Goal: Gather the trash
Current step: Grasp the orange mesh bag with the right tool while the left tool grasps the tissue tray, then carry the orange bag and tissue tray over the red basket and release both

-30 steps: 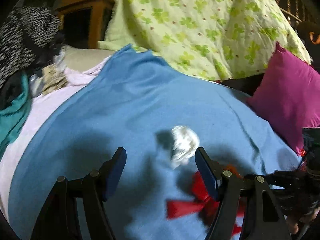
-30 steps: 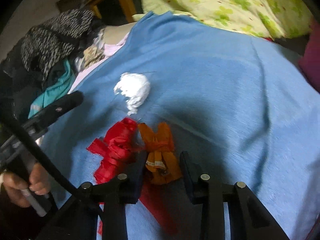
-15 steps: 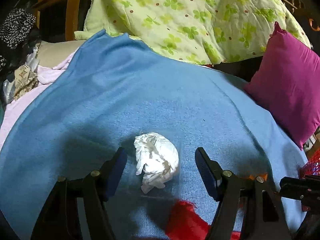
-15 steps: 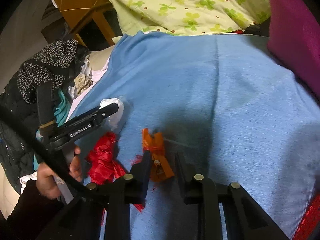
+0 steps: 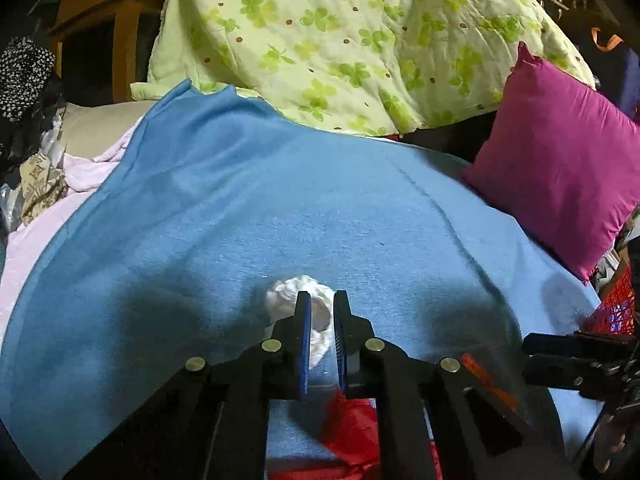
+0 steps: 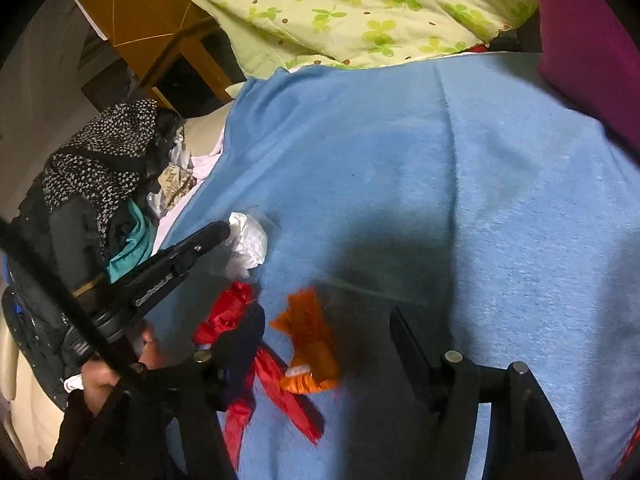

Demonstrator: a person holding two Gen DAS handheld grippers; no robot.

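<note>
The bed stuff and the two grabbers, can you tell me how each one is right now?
Left gripper: fingers shut on the white paper wad.
White paper wad: crumpled, pinched, on the blue blanket.
Right gripper: fingers opening, not pressing the orange wrapper.
Orange wrapper: crumpled, lying between the fingers.
Red wrapper: scrunched, lying loose.
Pink pillow: propped up.

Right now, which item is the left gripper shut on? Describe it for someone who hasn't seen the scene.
On the blue blanket over the bed, nearer than the green clover-print quilt, lies a crumpled white paper wad pinched in the left gripper. Unlike the red plastic wrapper and orange plastic wrapper beside it, it is white and ball-shaped.
</note>
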